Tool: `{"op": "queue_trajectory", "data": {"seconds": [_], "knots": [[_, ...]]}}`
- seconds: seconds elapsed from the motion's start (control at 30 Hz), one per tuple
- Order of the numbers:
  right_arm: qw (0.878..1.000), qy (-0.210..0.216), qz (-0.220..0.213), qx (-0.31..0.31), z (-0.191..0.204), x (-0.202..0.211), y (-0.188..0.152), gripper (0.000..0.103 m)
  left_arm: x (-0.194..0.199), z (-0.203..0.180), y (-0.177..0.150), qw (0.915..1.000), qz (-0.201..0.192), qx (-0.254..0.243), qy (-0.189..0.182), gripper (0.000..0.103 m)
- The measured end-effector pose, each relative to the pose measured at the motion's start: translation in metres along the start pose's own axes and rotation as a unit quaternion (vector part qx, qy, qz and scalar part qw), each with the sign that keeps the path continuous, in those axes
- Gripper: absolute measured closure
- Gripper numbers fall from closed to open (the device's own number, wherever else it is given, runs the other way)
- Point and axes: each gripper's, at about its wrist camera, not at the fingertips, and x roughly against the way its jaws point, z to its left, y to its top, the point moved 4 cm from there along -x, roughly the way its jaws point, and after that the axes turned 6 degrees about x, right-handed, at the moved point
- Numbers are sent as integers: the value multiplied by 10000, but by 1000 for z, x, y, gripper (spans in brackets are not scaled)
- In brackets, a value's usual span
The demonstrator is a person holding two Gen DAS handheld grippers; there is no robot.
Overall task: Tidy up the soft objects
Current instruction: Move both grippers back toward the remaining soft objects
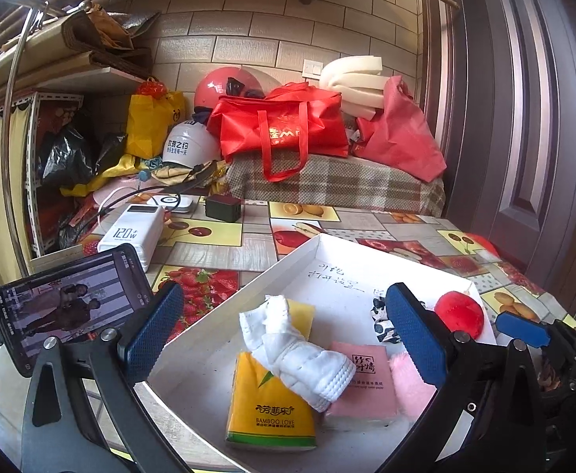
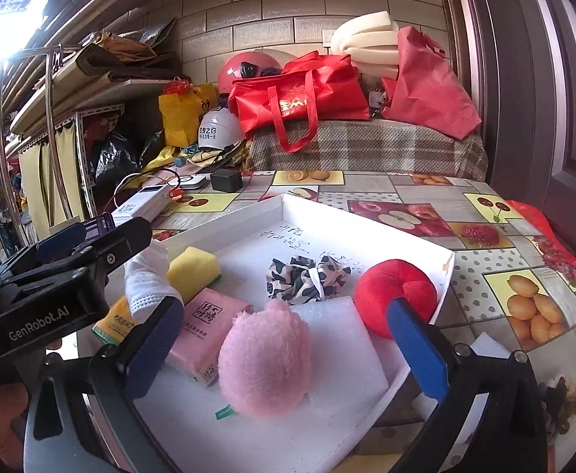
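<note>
- The left gripper [image 1: 284, 339] hangs low over the near-left part of the white tray [image 1: 248, 283], its blue, stippled pads [image 1: 152, 331] spread wide and holding nothing.
- Between those pads lies a white knitted glove [image 1: 300, 354], crumpled and ribbed at the cuff, draped over a yellow tissue pack [image 1: 270, 406] of glossy plastic and touching a yellow sponge [image 1: 301, 311] behind it.
- Just right of the glove sits a flat pink tissue pack [image 1: 361, 386].
- The right gripper [image 2: 284, 351] is poised over the tray's near-right part, jaws wide apart and empty.
- Between its fingers rests a pink fluffy ball [image 2: 266, 358], round and furry, lying partly on a white foam sheet [image 2: 339, 351] with a fine, grainy surface.
- Behind the ball lies a black-and-white patterned scrunchie [image 2: 305, 278], gathered in soft folds.
- At the right, a red plush ball [image 2: 394, 291], dimpled on top, sits against the tray's right wall.
- The tray rests on a fruit-print tablecloth [image 2: 485, 236].
</note>
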Motion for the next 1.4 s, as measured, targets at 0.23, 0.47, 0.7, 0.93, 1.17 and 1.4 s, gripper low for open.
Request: {"op": "queue_trajectory", "data": {"seconds": [0.23,0.47,0.7,0.93,1.17,1.4], "knots": [[9997,180,12,142,18,-1,0,0,8,-1,-1,9997,-162,-116,142,0],[9995,216,-231,-99,9,14,-3,0,17,8,-4,9997,-90,220,79,0],[9986,360,-376,23,2,41,-14,0,29,-17,-12,9993,-188,-284,134,0],[9986,109,-436,278,-23,72,-29,0,42,-54,-25,9971,-82,-713,-252,0],[9987,-305,-401,-19,-76,98,-44,0,48,-70,-31,9950,24,-849,-523,0],[9905,-1117,-260,-758,-163,121,-63,0,51,-83,-37,9905,222,-937,-983,0]]}}
